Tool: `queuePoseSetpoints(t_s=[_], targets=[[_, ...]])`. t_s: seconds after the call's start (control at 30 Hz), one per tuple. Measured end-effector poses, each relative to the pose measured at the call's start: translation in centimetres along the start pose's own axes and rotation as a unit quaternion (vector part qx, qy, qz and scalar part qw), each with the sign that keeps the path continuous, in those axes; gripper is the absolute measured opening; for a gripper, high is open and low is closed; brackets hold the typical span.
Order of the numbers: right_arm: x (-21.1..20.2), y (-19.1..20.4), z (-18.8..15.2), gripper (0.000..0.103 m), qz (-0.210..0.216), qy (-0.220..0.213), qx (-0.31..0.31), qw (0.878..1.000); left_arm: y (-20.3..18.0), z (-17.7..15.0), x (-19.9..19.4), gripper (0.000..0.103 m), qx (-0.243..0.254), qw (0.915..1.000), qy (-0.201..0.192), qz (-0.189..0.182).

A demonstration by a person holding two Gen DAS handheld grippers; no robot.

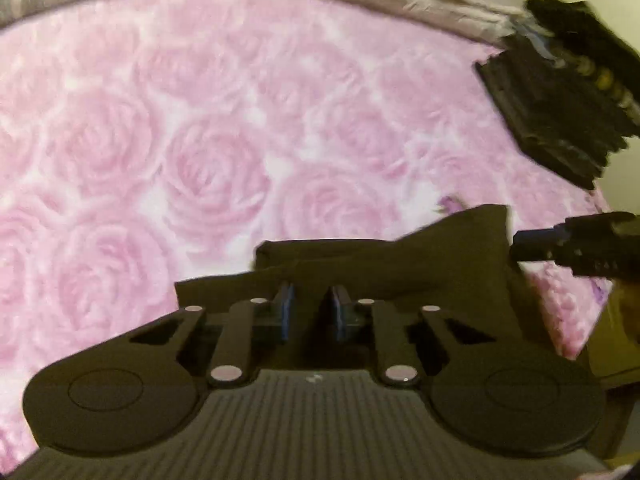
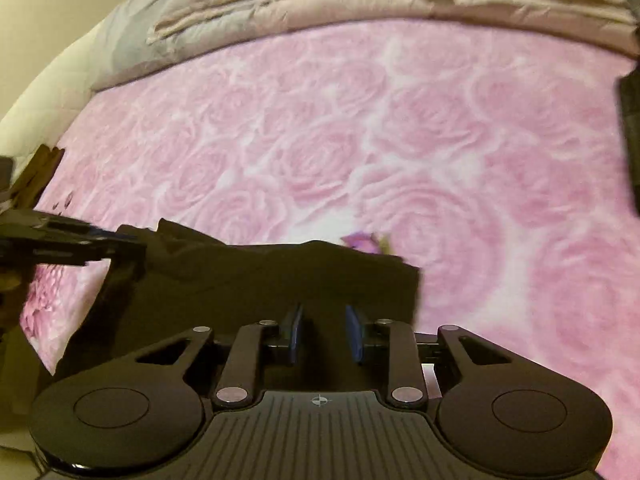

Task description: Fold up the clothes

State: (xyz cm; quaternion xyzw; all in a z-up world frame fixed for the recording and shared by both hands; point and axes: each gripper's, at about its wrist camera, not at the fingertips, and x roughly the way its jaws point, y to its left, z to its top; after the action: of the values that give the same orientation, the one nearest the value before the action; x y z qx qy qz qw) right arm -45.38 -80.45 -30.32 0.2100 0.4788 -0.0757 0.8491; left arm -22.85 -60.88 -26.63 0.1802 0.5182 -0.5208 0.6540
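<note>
Your left hand-held gripper (image 1: 310,312) sits at the lower centre of its view, blue pads parted with dark cloth running between them; whether they pinch it you cannot tell. Your right hand-held gripper (image 2: 326,334) looks the same, pads apart over the cloth. Only the left view shows a stack of folded dark clothes (image 1: 556,116) at upper right. The dark garment (image 2: 248,280) lies crumpled at the bed's (image 2: 360,140) near edge on the pink rose sheet.
</note>
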Motion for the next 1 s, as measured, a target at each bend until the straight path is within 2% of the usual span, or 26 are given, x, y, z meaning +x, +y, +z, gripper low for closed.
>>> queuePoseSetpoints(t_s=[0.07, 0.13, 0.23, 0.33, 0.43, 0.5, 0.53, 0.57, 0.63, 0.67, 0.77, 0.87, 0.93, 1.0], targets=[[1.7, -0.6, 0.6, 0.028, -0.003, 0.002, -0.003, 1.0, 1.2, 0.5, 1.6, 0.018, -0.002, 0.9999, 0.008, 0.009], [3.2, -0.9, 0.9, 0.028, -0.022, -0.002, -0.011, 1.0, 1.7, 0.6, 2.1, 0.018, 0.002, 1.0, 0.007, 0.004], [4.0, -1.6, 0.6, 0.028, -0.024, -0.015, 0.002, 1.0, 1.9, 0.6, 2.4, 0.018, 0.009, 0.9999, 0.004, -0.001], [2.9, -1.0, 0.3, 0.029, -0.041, -0.017, 0.01, 0.999, 2.0, 0.4, 1.8, 0.018, 0.015, 0.9999, 0.004, -0.003], [0.2, 0.4, -0.8, 0.029, -0.049, -0.022, 0.014, 0.998, 1.0, 0.5, 0.4, 0.022, 0.055, 0.9981, 0.002, 0.028], [-2.0, 2.3, -2.5, 0.043, -0.047, -0.016, -0.018, 0.999, 0.3, 0.3, -0.8, 0.026, 0.087, 0.995, -0.001, 0.049], [-2.9, 3.5, -3.6, 0.065, -0.046, -0.01, -0.044, 0.998, -0.3, -0.4, -1.9, 0.03, 0.118, 0.991, -0.005, 0.062], [-3.7, 4.7, -4.7, 0.075, -0.045, -0.003, -0.071, 0.996, -0.9, -1.3, -3.0, 0.033, 0.151, 0.9858, -0.008, 0.074], [-4.7, 7.3, -7.5, 0.075, -0.046, 0.014, -0.15, 0.988, -2.6, -3.9, -5.4, 0.048, 0.222, 0.9711, -0.015, 0.086], [-5.3, 8.6, -8.9, 0.075, -0.046, 0.022, -0.189, 0.981, -3.6, -5.6, -6.4, 0.051, 0.258, 0.9623, -0.02, 0.085], [-5.3, 11.7, -13.3, 0.075, -0.049, 0.052, -0.299, 0.951, -6.7, -10.7, -9.0, 0.064, 0.357, 0.9299, -0.032, 0.084], [-3.7, 13.4, -16.7, 0.075, -0.058, 0.07, -0.387, 0.918, -8.8, -13.9, -7.6, 0.068, 0.416, 0.9038, -0.024, 0.099], [-2.0, 13.4, -17.7, 0.075, -0.069, 0.079, -0.41, 0.906, -10.2, -16.0, -6.7, 0.069, 0.454, 0.8841, -0.02, 0.109], [-0.8, 13.0, -17.4, 0.075, -0.083, 0.073, -0.411, 0.905, -11.6, -18.1, -5.8, 0.07, 0.491, 0.8628, -0.015, 0.119]])
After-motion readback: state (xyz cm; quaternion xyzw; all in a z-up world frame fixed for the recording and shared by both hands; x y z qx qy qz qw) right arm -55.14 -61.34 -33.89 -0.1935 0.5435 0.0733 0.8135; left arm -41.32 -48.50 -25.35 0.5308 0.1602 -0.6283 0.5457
